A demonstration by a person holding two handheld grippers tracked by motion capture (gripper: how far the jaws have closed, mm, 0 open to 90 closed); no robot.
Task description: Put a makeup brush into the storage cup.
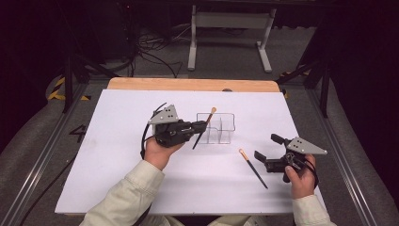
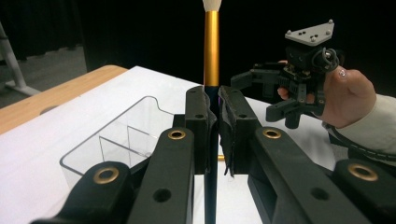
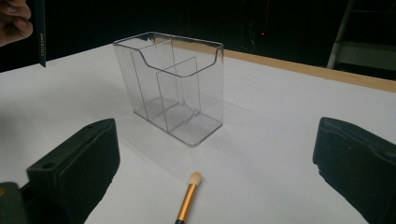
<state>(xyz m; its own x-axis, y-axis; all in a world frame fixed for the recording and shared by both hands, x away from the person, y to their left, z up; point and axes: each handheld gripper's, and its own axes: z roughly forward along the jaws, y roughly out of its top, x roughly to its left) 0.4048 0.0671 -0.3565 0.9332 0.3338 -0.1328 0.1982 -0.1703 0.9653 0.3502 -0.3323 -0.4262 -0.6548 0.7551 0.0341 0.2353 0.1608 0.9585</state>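
left tool clamped on a makeup brush, its jaws pressed against the dark handle below the gold ferrule, the brush held slanted just beside the clear divided organizer on the white counter. right tool with jaws wide apart, holding nothing, near a second brush lying flat on the counter.

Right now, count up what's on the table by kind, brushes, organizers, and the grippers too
Makeup brushes: 2, one clamped in the left gripper as held brush, one as loose brush lying on the table
Clear organizer: 1
Grippers: 2, including the right gripper, jaws open
Total: 5
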